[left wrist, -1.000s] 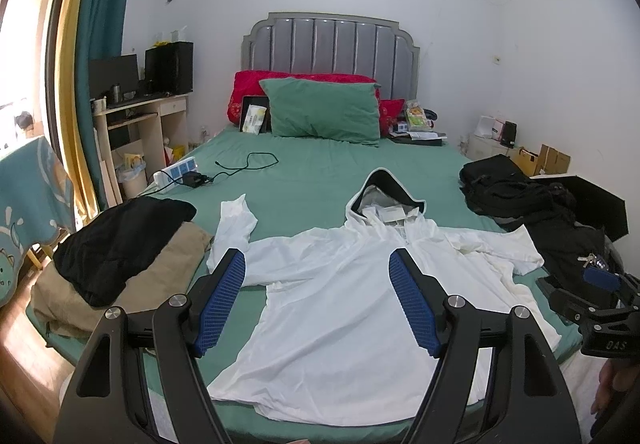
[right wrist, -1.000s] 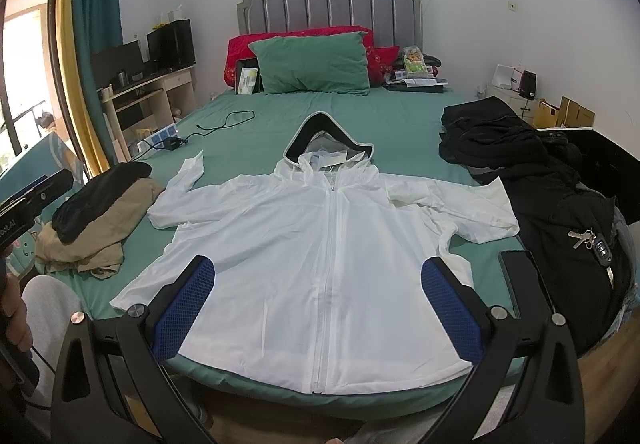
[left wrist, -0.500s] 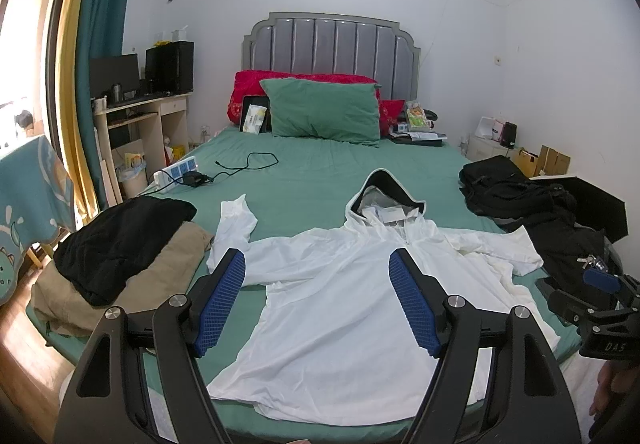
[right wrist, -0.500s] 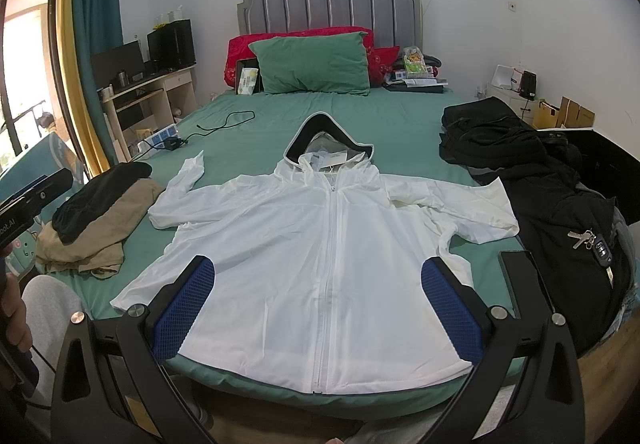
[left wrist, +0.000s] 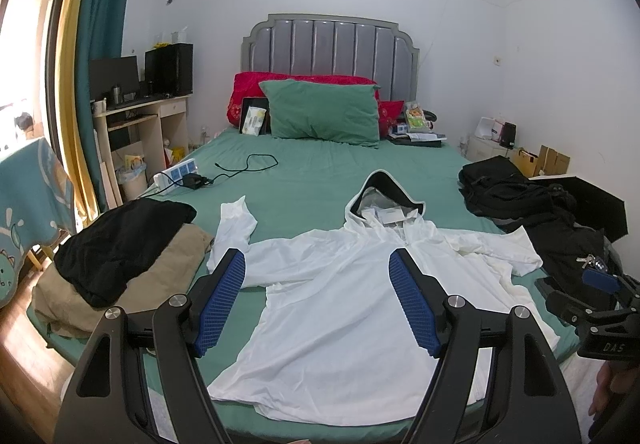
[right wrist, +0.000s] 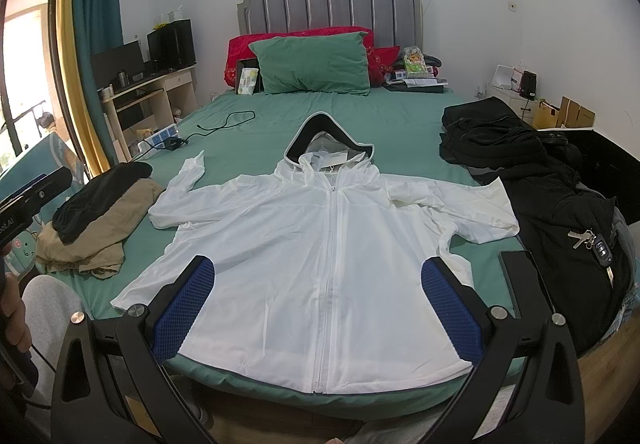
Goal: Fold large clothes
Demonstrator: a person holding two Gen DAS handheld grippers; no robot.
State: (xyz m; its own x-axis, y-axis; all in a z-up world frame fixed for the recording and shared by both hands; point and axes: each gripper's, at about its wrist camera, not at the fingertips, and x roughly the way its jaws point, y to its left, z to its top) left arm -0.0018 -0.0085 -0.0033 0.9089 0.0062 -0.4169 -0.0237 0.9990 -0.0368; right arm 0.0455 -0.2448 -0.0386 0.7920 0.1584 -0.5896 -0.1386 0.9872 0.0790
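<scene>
A white zip-up hooded jacket (right wrist: 328, 244) lies spread flat, front up, on the green bed (right wrist: 360, 124), hood toward the headboard and sleeves out to both sides. It also shows in the left wrist view (left wrist: 340, 304). My right gripper (right wrist: 318, 268) is open and empty, held above the jacket's hem near the foot of the bed. My left gripper (left wrist: 318, 260) is open and empty, held above the jacket's left side. The right gripper's body shows at the right edge of the left wrist view (left wrist: 592, 320).
A black and tan pile of folded clothes (right wrist: 92, 212) sits at the bed's left edge. Black garments with keys (right wrist: 560, 196) lie on the right. A power strip and cable (left wrist: 188, 176) lie further up. Pillows (left wrist: 320, 112) lean at the headboard. A desk (left wrist: 140, 124) stands left.
</scene>
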